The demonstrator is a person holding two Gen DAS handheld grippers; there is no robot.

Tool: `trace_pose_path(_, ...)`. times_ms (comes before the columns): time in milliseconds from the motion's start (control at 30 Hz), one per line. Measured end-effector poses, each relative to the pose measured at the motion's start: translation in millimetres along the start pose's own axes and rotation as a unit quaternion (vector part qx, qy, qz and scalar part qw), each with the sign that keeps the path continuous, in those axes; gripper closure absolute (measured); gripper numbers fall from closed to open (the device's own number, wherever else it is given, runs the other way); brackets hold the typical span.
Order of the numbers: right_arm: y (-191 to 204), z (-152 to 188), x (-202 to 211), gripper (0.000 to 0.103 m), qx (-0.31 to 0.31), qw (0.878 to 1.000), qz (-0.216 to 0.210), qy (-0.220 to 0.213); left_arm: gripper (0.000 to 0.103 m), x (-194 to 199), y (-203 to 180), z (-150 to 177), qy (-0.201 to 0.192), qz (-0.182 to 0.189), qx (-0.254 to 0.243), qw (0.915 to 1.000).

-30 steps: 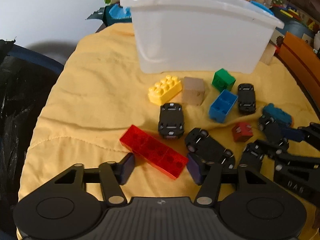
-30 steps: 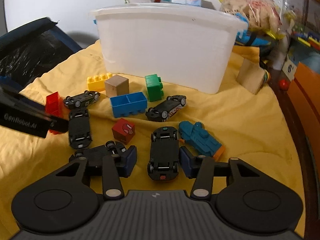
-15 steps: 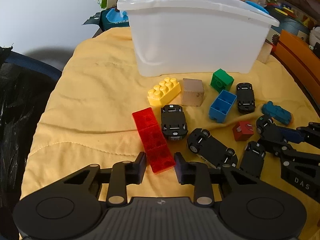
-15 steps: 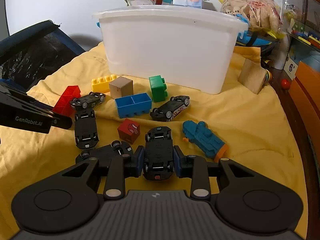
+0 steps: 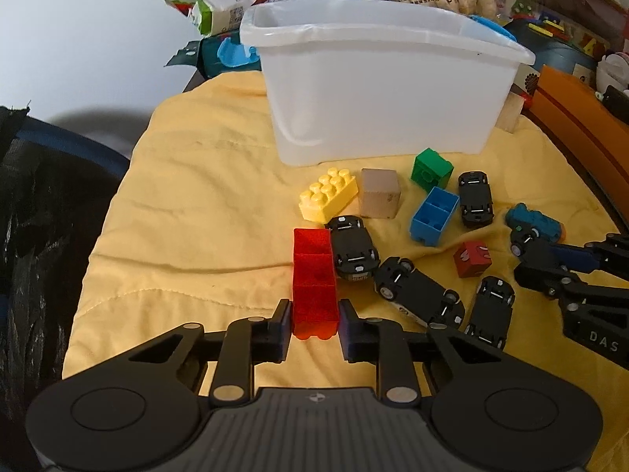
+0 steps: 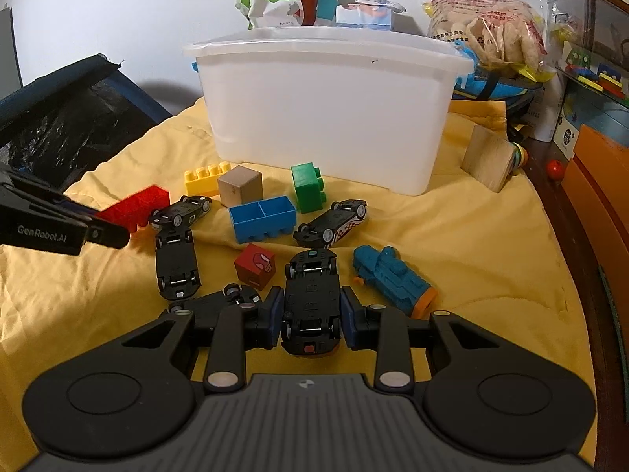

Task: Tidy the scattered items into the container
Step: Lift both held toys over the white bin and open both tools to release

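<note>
My left gripper [image 5: 314, 324] is shut on the near end of a long translucent red brick [image 5: 314, 281], which points away toward the white plastic tub [image 5: 377, 90]. My right gripper [image 6: 310, 316] is shut on an upside-down black toy car [image 6: 311, 299]. Several more black cars, a yellow brick [image 5: 328, 200], a wooden cube [image 5: 380, 198], a green brick [image 5: 431, 168], a blue brick [image 5: 433, 215], a small red cube [image 5: 471, 258] and a teal toy [image 6: 393, 277] lie scattered on the yellow cloth in front of the tub. The right gripper [image 5: 566, 271] shows at the right of the left wrist view.
The yellow cloth [image 5: 196, 204] covers the work surface. A black bag [image 5: 43, 212] lies at its left edge. Snack bags [image 6: 487, 27] and boxes crowd behind the tub. A wooden block [image 6: 489, 157] stands right of the tub, beside an orange box [image 5: 582, 118].
The left jaws closed on the red brick, which turned from slanting across to pointing away. The right jaws closed on the black car. Both views tilted up a little.
</note>
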State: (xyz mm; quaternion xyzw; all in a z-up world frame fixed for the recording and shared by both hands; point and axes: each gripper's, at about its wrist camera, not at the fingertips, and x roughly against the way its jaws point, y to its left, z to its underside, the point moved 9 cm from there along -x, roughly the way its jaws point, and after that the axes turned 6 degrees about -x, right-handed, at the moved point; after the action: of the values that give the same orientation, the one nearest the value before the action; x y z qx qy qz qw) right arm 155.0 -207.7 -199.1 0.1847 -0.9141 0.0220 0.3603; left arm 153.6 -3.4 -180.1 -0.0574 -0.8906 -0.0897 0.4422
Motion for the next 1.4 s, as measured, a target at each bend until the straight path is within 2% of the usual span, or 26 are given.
trace_pose_path(500,0.0,-10.2,16.4,0.069,-0.007,1.000,-0.007,-0.016,0.076,28.2,2.9,-17.8,-0.031,0.004,-0.006,0.9995)
trace_pose_path(633,2.0,-21.7,28.4,0.069,-0.008,0.999,-0.012,-0.032,0.076,49.9,5.9,-32.6,-0.054,0.006,-0.002,0.9985)
trace_pose_path(833,4.2,-61.3,57.0,0.069,-0.017,0.997,-0.022,-0.072,0.076,87.1,9.3,-72.4,-0.097,0.007,-0.007,0.9952)
trace_pose_path(1067,-4.2,-129.2,71.7,0.069,-0.029,0.993,-0.020,-0.108,0.076,94.8,23.4,-124.2,-0.119,0.017,0.000,0.9928)
trace_pose_path(1233,-15.1,-177.1,51.3,0.069,-0.019,0.993,-0.014,-0.119,0.075,83.4,25.3,-164.9,-0.130,0.024,-0.006,0.9911)
trace_pose_path(1400,-24.0,-203.9,8.2,0.069,-0.013,0.995,-0.001,-0.098,0.075,52.6,24.6,-197.8,-0.126,0.030,-0.009,0.9916)
